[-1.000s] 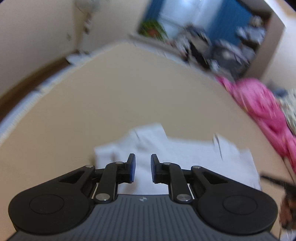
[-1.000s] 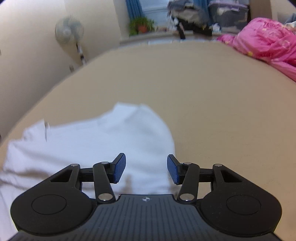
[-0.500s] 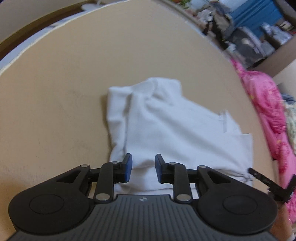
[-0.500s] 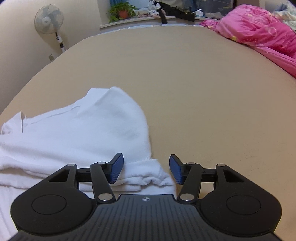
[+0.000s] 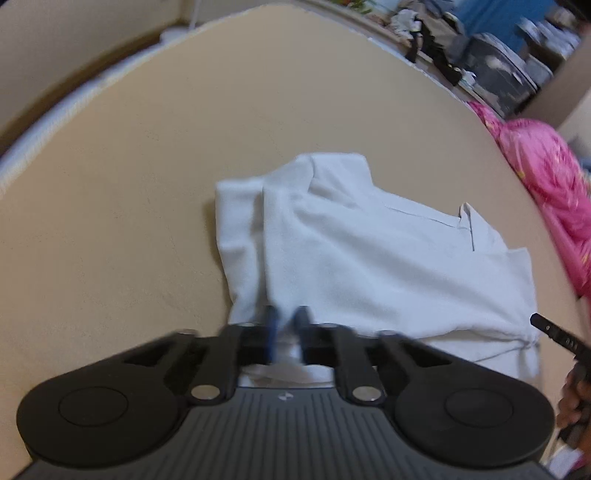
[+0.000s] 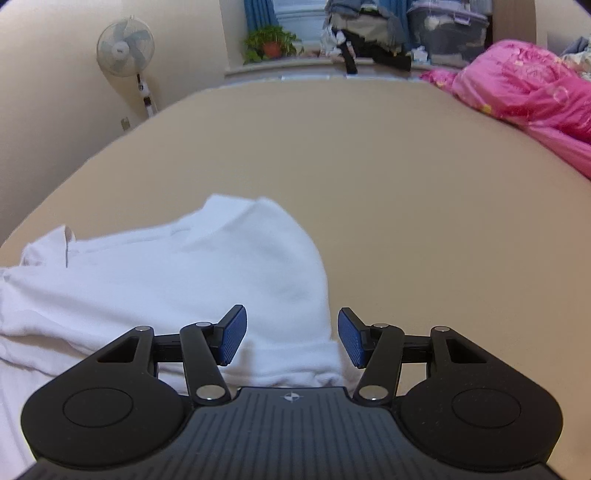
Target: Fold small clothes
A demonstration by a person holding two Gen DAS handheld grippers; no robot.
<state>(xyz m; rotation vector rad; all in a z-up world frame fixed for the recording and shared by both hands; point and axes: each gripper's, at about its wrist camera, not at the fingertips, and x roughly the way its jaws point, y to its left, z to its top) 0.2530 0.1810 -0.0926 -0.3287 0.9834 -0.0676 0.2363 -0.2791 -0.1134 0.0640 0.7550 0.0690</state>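
Change: left tongs (image 5: 285, 334) have narrowed since half a second ago, their blue pads now blurred and closing toward the near hem of the white cotton child's shirt (image 5: 369, 258); the right tongs (image 6: 291, 334) sit as wide as before.
Left tongs: narrow gap with white cloth showing in it; blur means I cannot tell whether they actually pinch the hem.
Right tongs: spread wide, blue ribbed pads (image 6: 232, 334) well apart, the shirt's near right corner lying between and below them, nothing gripped.
Shirt position: lying half folded on the tan bed sheet (image 5: 147, 184), close in front of both tools, one sleeve side doubled over on the left.
Only in left view: the shirt's collar placket (image 5: 467, 225), the folded left edge, and the person's right hand (image 5: 576, 402) holding the other tool at the frame's right edge.
Only in right view: a white standing fan (image 6: 125, 46) by the wall and a potted green plant (image 6: 269, 42) on the sill.
Surroundings: a pink floral quilt (image 6: 528, 88) bunched at the bed's right side, well apart from the shirt; dark clothes and grey storage boxes (image 6: 447, 29) heaped beyond the bed.
In the way: nothing lies on the shirt.
Count: one shirt, two tongs, one fan, one plant, one quilt.
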